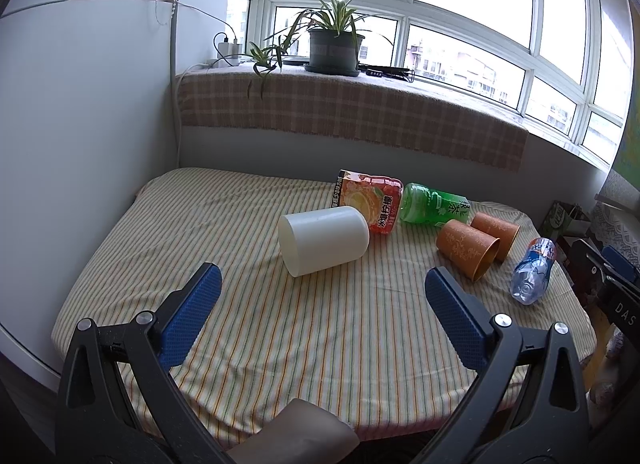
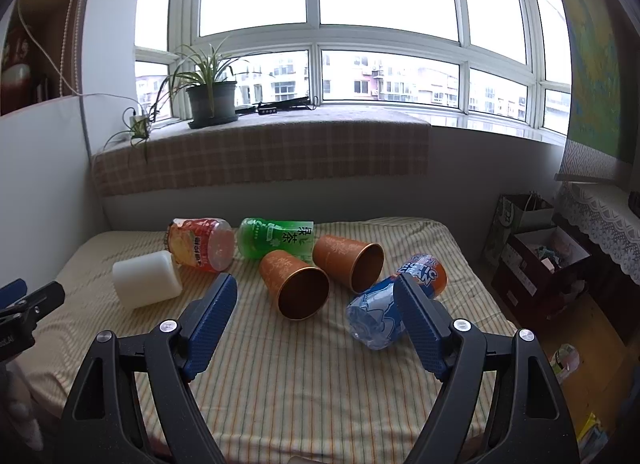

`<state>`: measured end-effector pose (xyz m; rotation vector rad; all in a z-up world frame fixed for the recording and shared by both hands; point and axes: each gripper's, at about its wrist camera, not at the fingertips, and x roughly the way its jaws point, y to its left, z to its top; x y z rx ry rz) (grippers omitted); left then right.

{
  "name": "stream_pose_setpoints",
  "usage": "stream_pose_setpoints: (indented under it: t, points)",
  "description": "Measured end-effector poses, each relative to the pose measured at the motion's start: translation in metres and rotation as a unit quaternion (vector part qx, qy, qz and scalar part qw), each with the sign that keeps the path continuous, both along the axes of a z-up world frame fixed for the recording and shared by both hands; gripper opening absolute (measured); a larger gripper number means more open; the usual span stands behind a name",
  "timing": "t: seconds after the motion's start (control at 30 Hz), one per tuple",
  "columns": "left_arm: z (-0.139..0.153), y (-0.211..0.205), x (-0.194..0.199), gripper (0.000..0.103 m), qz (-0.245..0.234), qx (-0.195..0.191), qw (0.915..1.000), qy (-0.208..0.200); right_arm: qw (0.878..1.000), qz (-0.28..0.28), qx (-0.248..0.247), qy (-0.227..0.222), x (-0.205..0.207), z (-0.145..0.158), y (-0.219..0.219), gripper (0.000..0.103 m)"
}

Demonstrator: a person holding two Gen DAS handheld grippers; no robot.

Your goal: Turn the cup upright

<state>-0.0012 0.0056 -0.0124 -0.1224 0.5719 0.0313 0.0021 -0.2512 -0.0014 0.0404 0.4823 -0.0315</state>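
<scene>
Here right gripper (image 2: 316, 292) gapes; blue bottle (image 2: 384, 312) partly hidden behind it.

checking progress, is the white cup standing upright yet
No, the white cup lies on its side on the striped cloth, beside the red bottle.

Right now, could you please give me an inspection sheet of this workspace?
Surface: table under a striped cloth, slightly wrinkled.
Job's things: white cup and two orange cups, all on their sides, none upright.
Clutter: red bottle, green bottle and blue bottle, all lying down among the cups.
Grippers: left gripper and right gripper open, holding nothing, short of the cups.
Cables: charger leads at the sill's left end; a cord down the wall.
Surroundings: potted plant on the sill; boxes on the floor at right.
</scene>
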Motion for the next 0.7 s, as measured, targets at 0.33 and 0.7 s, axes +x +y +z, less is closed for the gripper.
stream_pose_setpoints:
  t: [0.33, 0.7]
  points:
    - [-0.0001, -0.0002, 0.0005, 0.103, 0.000, -0.001, 1.0000, 0.002, 1.000, 0.003, 0.000, 0.001, 0.0011, 0.0003, 0.0010, 0.080]
    - [0.0001, 0.0001, 0.0010, 0.103, 0.000, -0.002, 1.0000, 0.001, 1.000, 0.008, 0.001, 0.007, 0.0052, -0.0016, 0.0029, 0.080]
